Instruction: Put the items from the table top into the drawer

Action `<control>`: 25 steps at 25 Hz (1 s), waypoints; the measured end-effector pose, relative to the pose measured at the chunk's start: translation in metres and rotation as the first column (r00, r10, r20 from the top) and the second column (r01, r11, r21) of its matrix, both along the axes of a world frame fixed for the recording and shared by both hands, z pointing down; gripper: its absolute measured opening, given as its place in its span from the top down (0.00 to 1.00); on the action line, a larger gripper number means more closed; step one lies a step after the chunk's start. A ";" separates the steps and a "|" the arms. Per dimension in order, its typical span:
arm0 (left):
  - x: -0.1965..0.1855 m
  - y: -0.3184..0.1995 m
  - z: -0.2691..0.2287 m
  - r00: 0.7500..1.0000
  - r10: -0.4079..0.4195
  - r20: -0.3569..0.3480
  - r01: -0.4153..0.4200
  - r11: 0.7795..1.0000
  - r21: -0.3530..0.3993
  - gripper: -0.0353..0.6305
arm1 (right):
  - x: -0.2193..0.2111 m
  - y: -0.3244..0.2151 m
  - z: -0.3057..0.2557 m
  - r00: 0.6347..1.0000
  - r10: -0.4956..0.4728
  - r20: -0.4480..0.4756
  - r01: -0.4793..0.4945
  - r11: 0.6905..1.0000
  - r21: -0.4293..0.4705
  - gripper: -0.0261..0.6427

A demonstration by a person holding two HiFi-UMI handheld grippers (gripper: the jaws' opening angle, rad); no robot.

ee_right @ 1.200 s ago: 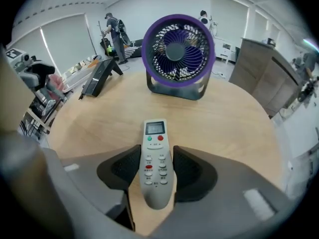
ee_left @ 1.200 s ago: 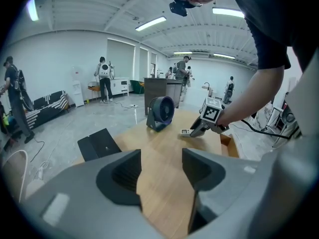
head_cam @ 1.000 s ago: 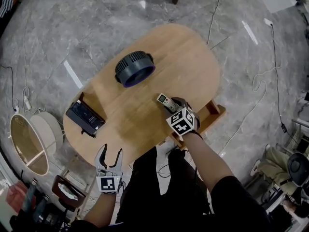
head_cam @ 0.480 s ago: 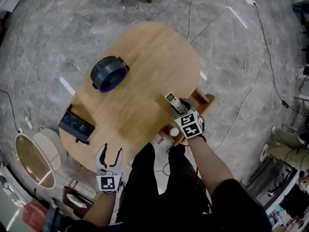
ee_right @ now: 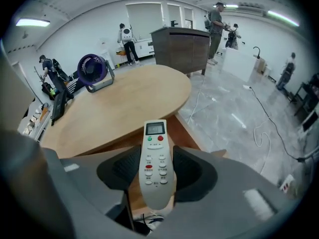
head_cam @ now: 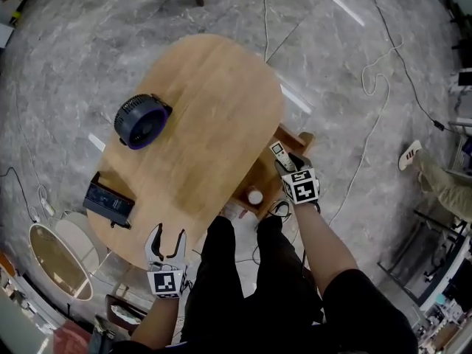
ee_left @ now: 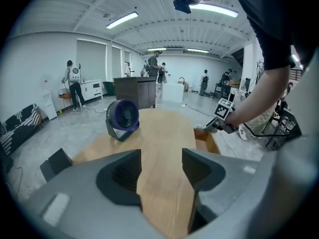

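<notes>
Wooden drawer stands pulled out at the table's right near side, its left part hidden under the top, with one small white round thing inside, too small to identify. Right gripper is clamped on the white remote, held over the drawer's far end. Left gripper has jaws wide and nothing between them, at the table's near edge. Fan and a black box, hard to make out, sit on the left.
</notes>
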State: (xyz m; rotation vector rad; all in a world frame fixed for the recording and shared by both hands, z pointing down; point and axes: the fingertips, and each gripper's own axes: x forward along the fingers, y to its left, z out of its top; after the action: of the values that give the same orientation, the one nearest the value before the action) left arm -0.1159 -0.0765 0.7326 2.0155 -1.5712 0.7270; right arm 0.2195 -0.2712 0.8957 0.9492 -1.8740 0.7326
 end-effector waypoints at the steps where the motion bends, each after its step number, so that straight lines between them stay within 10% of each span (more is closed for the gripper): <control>1: 0.003 0.002 0.000 1.000 -0.001 0.003 0.001 1.000 -0.010 0.55 | 0.007 0.002 0.007 1.000 0.017 -0.006 -0.017 1.000 -0.018 0.61; 25: -0.025 0.029 -0.010 0.988 -0.151 0.027 0.151 0.989 0.006 0.55 | -0.007 -0.014 0.097 0.987 -0.077 -0.138 0.049 0.979 -0.198 0.61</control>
State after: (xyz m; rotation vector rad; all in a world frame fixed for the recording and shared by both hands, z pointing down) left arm -0.1409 -0.0478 0.7231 1.8720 -1.7206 0.6959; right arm 0.2121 -0.2855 0.9930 0.7936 -1.6657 0.7715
